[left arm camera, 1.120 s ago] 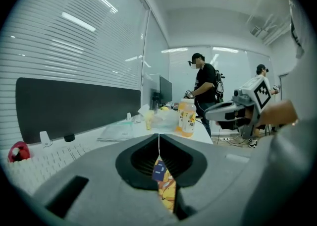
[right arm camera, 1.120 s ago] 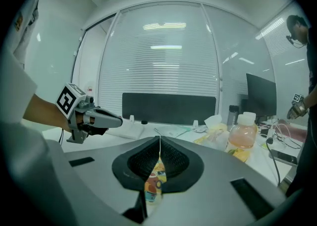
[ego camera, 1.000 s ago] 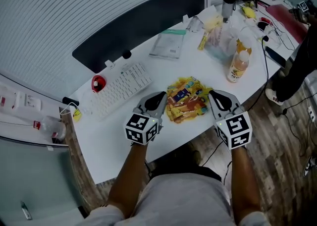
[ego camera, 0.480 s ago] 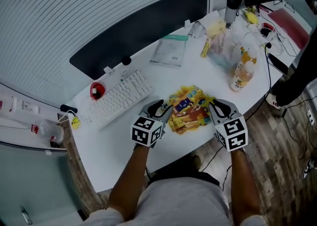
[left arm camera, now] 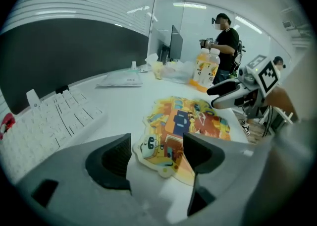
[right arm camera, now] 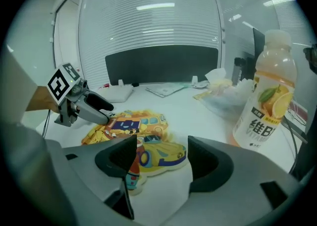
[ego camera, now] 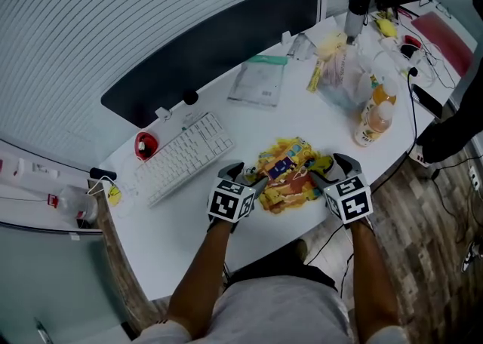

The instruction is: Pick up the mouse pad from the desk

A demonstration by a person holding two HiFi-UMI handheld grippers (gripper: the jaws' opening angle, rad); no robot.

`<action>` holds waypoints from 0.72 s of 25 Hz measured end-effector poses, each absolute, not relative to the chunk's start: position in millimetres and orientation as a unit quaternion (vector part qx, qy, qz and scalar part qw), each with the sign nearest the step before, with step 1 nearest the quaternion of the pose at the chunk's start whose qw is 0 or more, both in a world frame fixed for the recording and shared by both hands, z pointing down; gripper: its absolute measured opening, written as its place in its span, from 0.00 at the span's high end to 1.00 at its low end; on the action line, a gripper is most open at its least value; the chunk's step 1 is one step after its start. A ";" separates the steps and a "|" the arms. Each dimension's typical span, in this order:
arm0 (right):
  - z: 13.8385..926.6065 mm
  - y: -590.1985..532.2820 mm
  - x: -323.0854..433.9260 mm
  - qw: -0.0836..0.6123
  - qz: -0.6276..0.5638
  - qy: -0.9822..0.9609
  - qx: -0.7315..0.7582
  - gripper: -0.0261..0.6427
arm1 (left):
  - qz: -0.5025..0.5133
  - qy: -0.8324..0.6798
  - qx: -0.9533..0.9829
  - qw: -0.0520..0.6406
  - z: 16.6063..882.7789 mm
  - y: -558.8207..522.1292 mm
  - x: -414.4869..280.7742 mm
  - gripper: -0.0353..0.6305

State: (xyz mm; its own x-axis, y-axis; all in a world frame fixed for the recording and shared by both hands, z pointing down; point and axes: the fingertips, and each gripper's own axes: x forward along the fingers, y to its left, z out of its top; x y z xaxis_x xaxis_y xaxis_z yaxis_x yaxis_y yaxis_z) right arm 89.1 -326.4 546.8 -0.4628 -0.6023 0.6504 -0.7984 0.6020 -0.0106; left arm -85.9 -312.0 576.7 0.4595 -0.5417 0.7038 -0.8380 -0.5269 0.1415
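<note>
The mouse pad (ego camera: pixel 290 176) is a flat, irregular cartoon-print pad in yellow and orange, lying on the white desk (ego camera: pixel 302 120). My left gripper (ego camera: pixel 247 177) is low at its left edge and my right gripper (ego camera: pixel 330 172) at its right edge. Both have just been opening their jaws, which stand wide. In the left gripper view the pad's near edge (left arm camera: pixel 163 150) lies on the desk ahead of the left gripper (left arm camera: pixel 157 151), untouched by the pads. In the right gripper view the pad's corner (right arm camera: pixel 148 153) lies likewise before the right gripper (right arm camera: pixel 162 158).
A white keyboard (ego camera: pixel 185 155) and a red object (ego camera: pixel 143 144) lie left of the pad. An orange drink bottle (ego camera: pixel 373 124) stands right of it, with plastic bags and clutter behind. A dark screen (ego camera: pixel 211 37) backs the desk. A person (left arm camera: pixel 225 41) stands beyond.
Both grippers have come down to the desk beside the pad's left and right edges. Their jaws, shut a second ago, now stand open.
</note>
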 end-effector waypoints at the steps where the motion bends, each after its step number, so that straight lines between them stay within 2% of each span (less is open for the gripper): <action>1: 551.2 -328.6 91.1 0.313 0.164 -0.836 0.420 0.54 | 0.309 -0.422 0.816 0.244 579.2 -313.0 -86.2 0.46; 5: 565.8 -333.9 94.5 0.323 0.190 -0.825 0.422 0.51 | 0.318 -0.430 0.810 0.239 582.1 -315.2 -87.4 0.45; 18: 575.7 -334.1 87.6 0.336 0.206 -0.815 0.426 0.51 | 0.315 -0.429 0.817 0.222 583.1 -311.7 -80.9 0.44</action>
